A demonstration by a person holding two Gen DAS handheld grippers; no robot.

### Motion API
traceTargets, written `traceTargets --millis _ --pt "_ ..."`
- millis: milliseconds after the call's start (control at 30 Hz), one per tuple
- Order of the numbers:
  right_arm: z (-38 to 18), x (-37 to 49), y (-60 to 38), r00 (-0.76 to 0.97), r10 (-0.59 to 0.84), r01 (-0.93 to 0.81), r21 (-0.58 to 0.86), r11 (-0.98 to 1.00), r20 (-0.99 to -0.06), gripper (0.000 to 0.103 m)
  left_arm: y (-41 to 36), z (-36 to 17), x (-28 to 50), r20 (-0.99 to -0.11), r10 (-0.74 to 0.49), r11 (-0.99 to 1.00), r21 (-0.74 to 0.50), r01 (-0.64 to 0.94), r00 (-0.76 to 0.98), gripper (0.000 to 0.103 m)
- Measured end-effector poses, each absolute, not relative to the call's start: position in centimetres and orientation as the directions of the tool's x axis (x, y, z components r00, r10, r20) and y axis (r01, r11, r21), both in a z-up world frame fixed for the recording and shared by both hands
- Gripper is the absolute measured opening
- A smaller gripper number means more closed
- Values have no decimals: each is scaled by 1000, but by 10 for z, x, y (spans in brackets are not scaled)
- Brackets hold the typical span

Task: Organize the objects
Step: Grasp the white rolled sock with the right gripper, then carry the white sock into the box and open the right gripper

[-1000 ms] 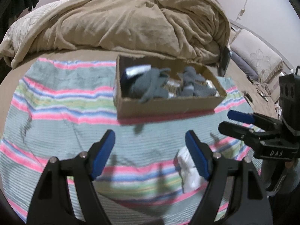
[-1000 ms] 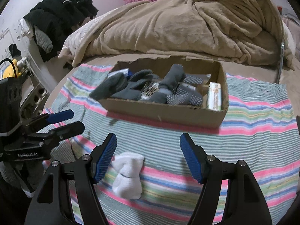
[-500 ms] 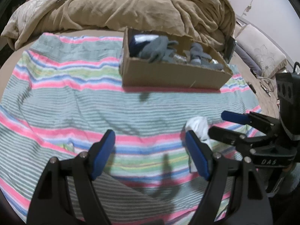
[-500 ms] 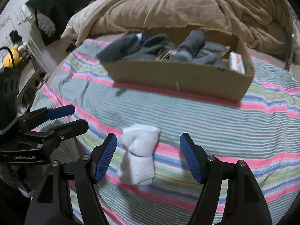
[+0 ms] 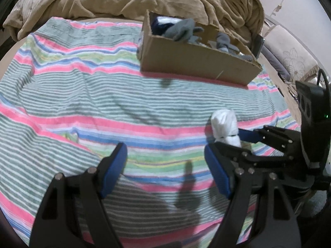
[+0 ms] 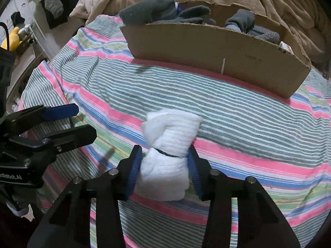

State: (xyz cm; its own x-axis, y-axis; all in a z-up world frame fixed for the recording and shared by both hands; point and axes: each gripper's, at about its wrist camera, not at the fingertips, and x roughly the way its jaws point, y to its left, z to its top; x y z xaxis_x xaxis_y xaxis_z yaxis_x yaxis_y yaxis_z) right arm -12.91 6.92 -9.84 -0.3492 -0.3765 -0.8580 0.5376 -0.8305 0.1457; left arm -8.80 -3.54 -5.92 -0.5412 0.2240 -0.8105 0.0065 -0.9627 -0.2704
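On the striped blanket [image 6: 238, 111], the right gripper [image 6: 164, 165] has its jaws closing on a white sock bundle [image 6: 167, 144] — the left gripper [image 5: 165, 167] hovers wide, empty.

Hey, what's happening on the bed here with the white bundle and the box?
A person is tidying with two handheld claws. The right claw is closing around a rolled white sock bundle lying on the striped blanket. The left claw hangs open and empty beside it. A cardboard box of grey socks sits behind.
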Motion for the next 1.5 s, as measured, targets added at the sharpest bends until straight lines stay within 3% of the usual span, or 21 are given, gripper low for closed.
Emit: traceTargets --millis 1500 --pt "9 -195 89 -514 -464 527 162 -835 -721 40 -50 6 -142 -721 194 -971 -236 -28 -666 78"
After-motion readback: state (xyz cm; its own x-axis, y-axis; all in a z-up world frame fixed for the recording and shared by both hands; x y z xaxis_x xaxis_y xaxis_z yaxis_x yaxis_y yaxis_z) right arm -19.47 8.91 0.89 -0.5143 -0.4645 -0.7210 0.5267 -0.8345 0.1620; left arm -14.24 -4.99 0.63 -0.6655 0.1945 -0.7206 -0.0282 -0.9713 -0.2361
